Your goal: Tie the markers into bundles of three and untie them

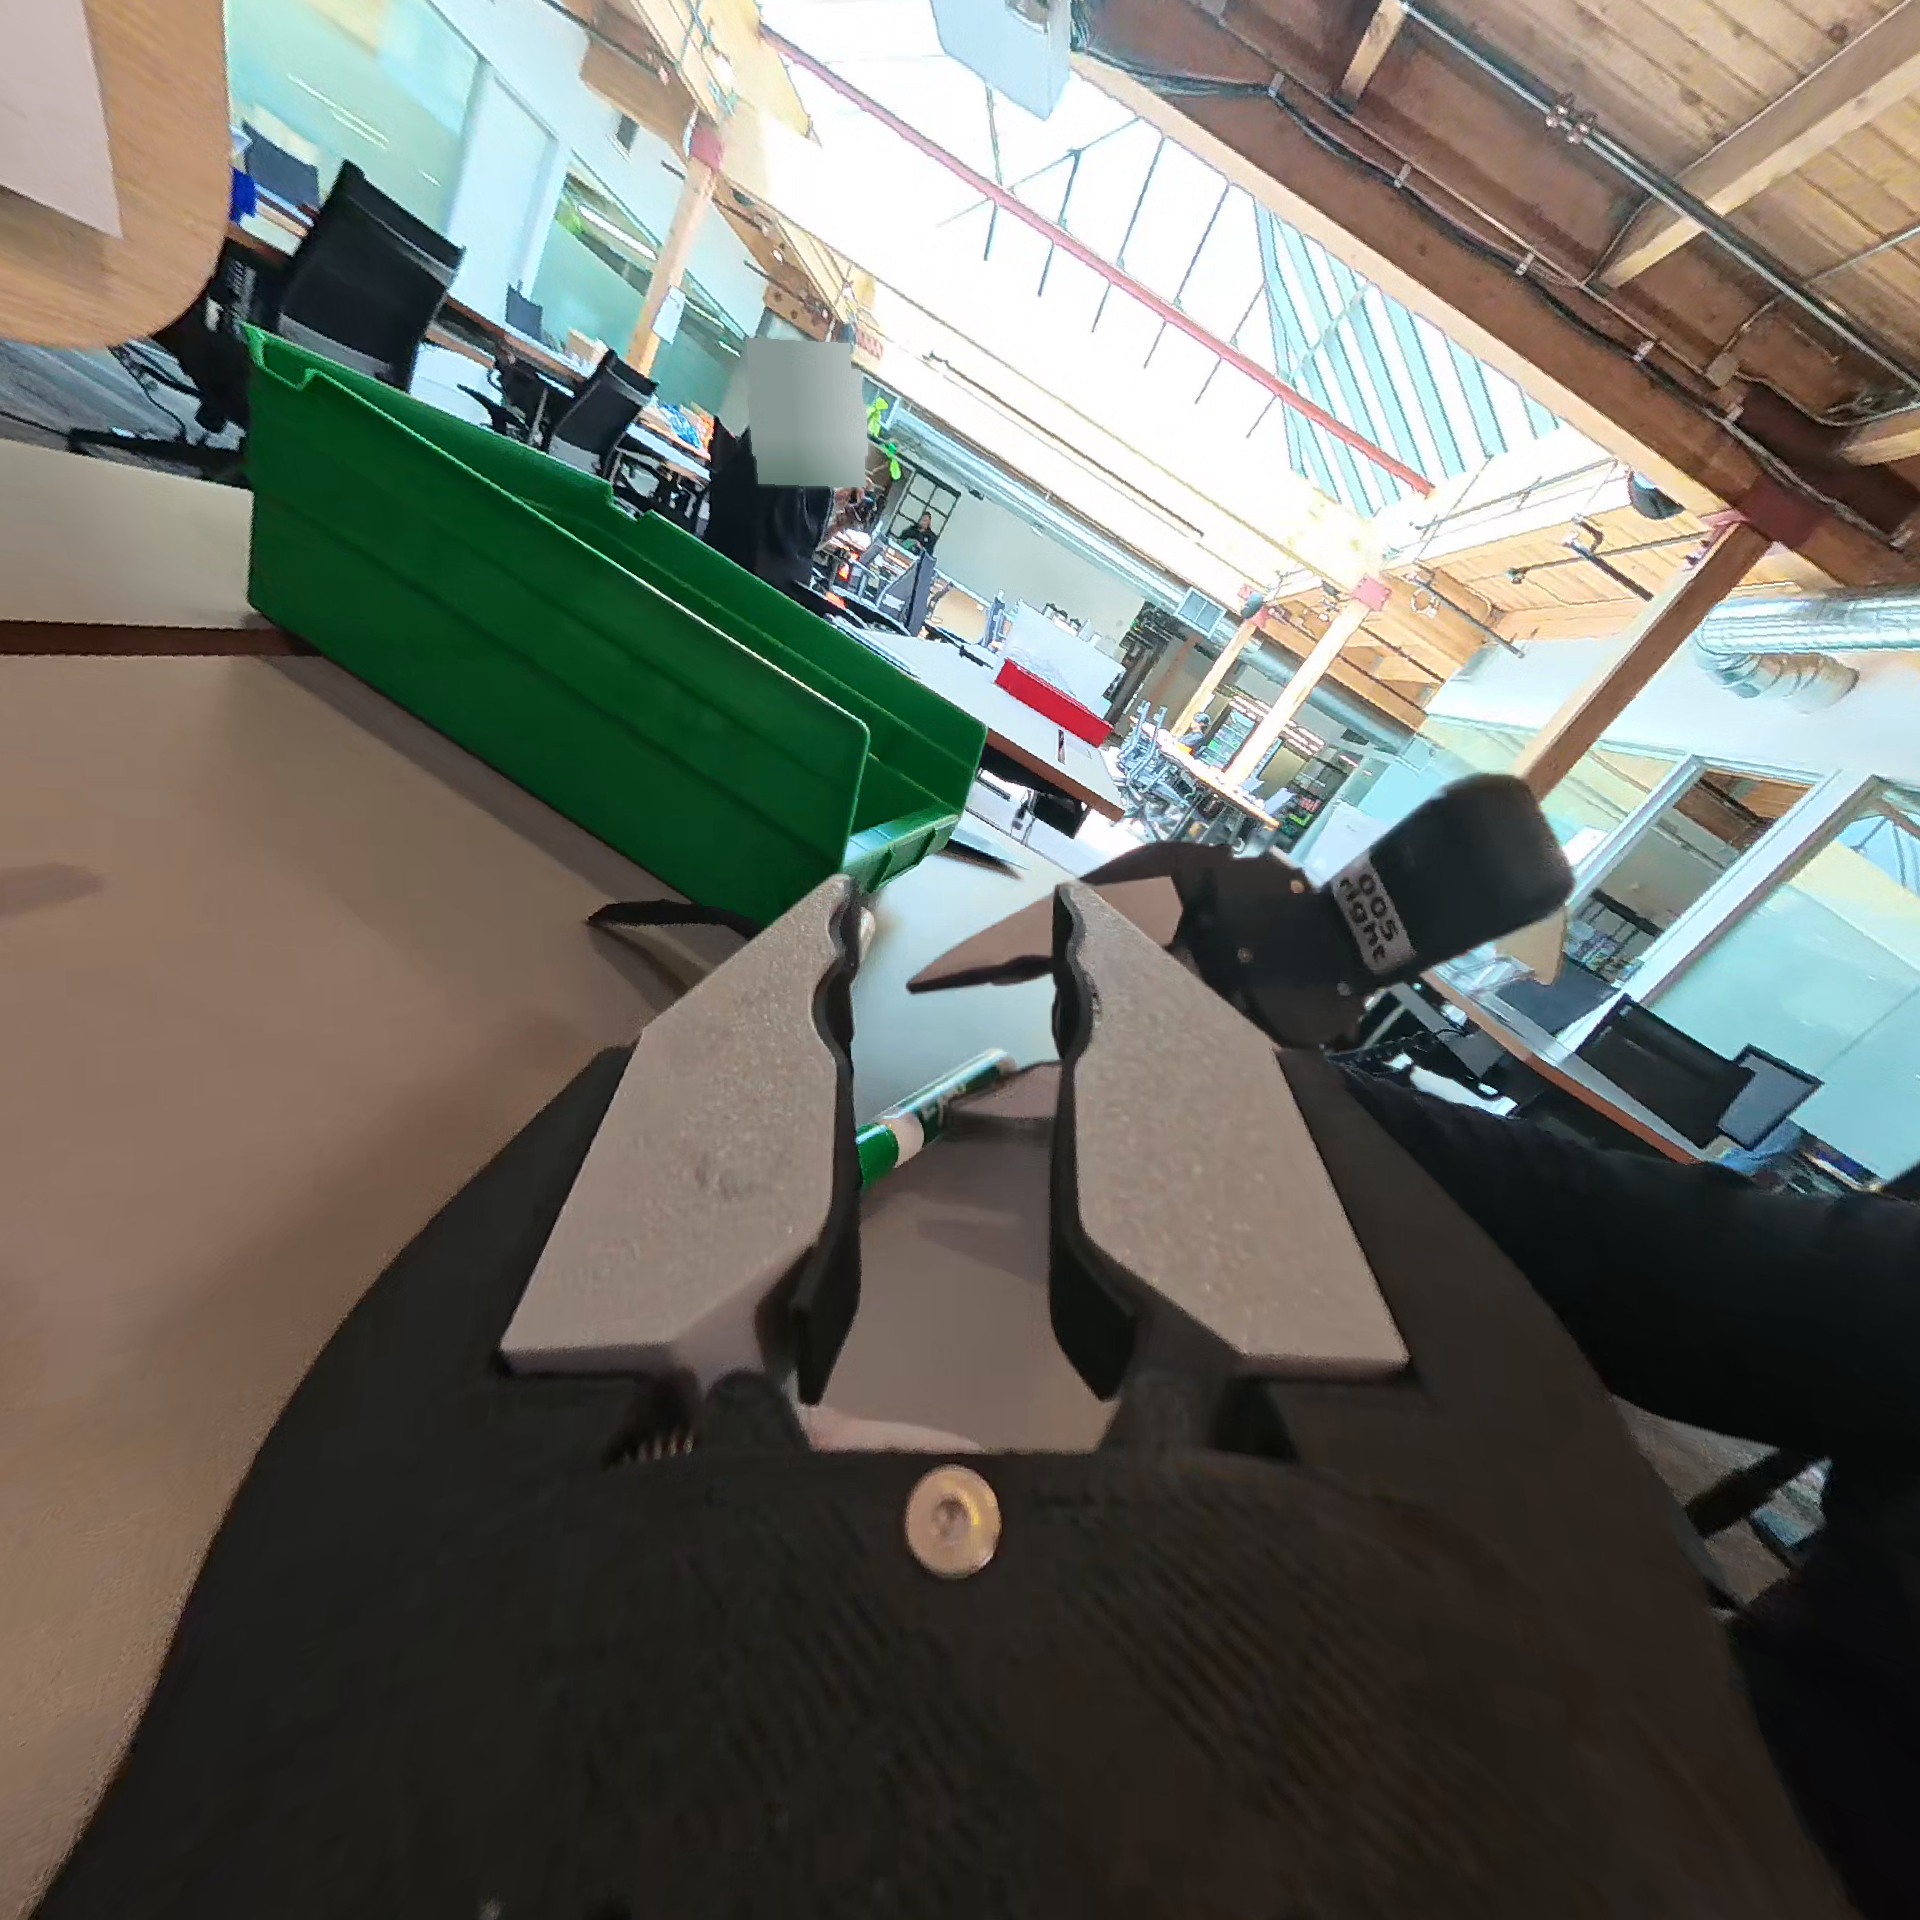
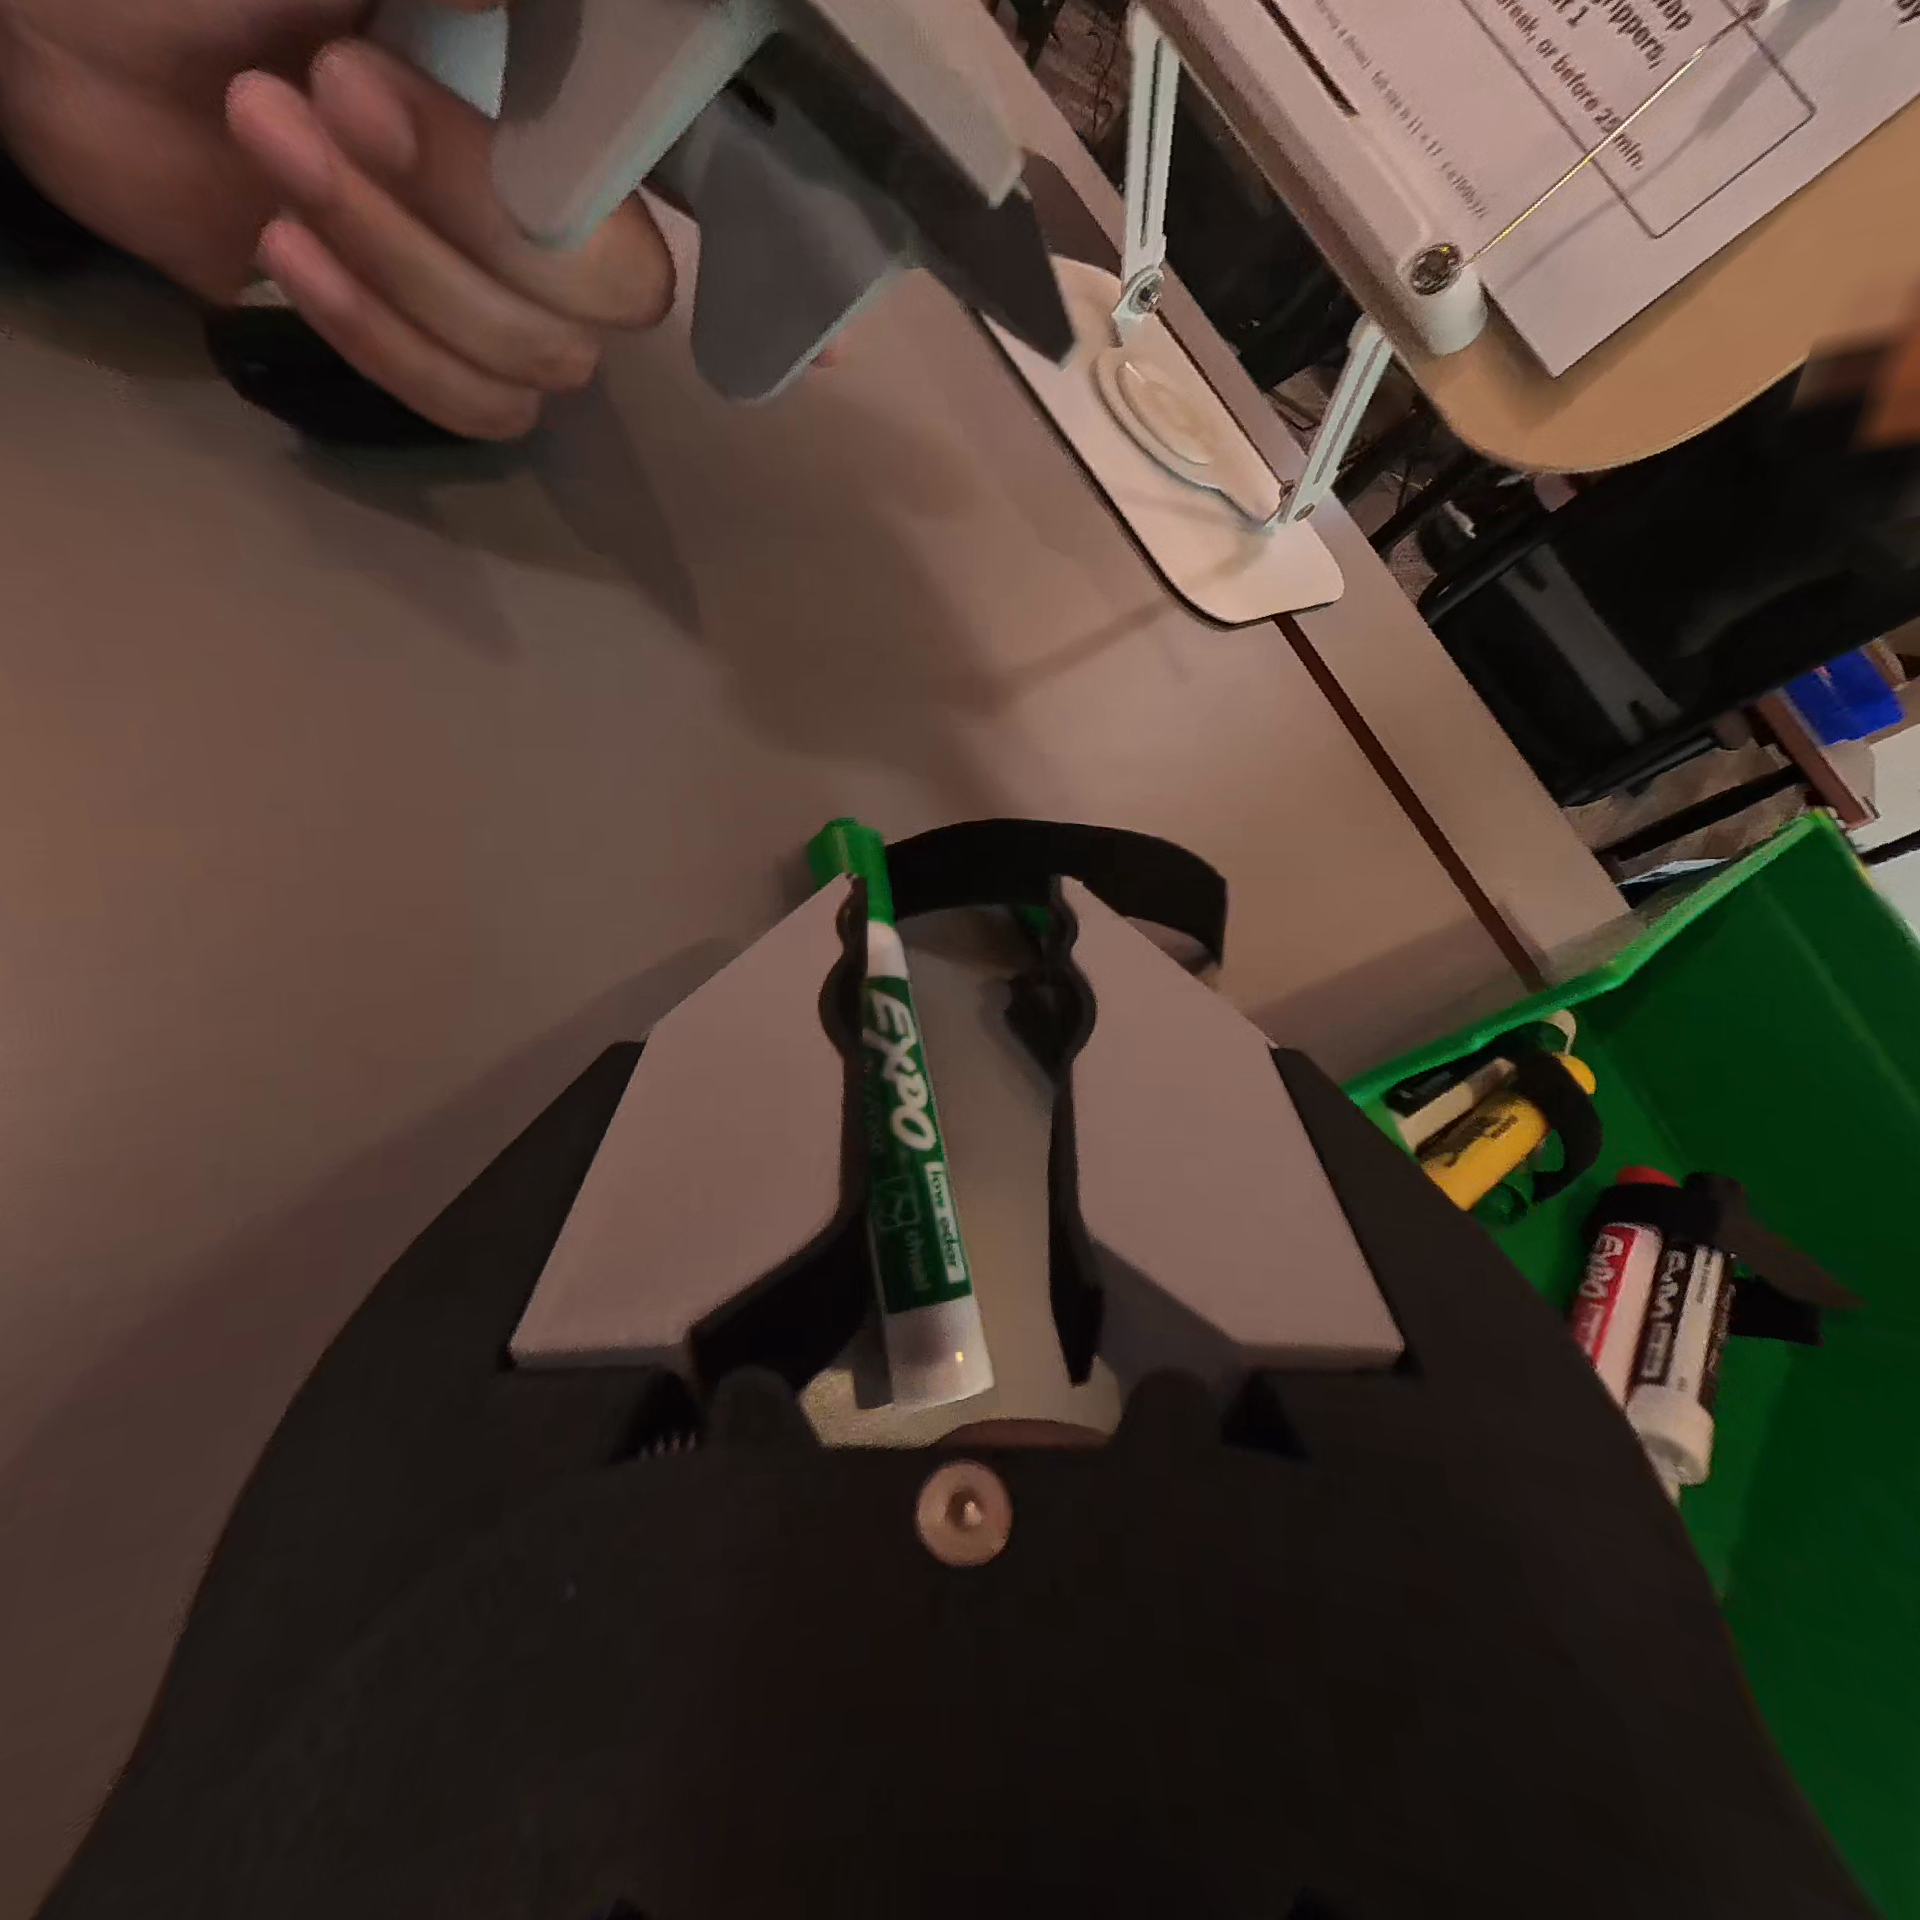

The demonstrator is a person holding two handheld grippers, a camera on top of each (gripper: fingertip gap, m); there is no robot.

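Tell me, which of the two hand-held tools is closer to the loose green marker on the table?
The right tool: the green marker lies between its fingers, against one pad. The left tool hangs off to the side above the table, clear of the marker.

The room was a large open office under a timber ceiling (image 1: 1558, 135) of wooden beams and planks, with metal conduit running along it. A long sloping skylight (image 1: 1195, 270) let in bright daylight, crossed by a thin red pipe (image 1: 1091, 270). Wooden posts (image 1: 1288, 686) stood among rows of long pale work tables (image 1: 997, 707) and black office chairs (image 1: 364, 281). A ribbed silver air duct (image 1: 1808, 644) ran at the right, above glass-walled partitions (image 1: 1766, 914). The near pale beige desk (image 1: 208, 987) had a dark brown edge strip. Beside it a white flat-based lamp stand (image 2: 1195, 447) stood under a light wooden board (image 2: 1621, 416). A person in dark clothes (image 1: 769, 509) stood far off among the tables.
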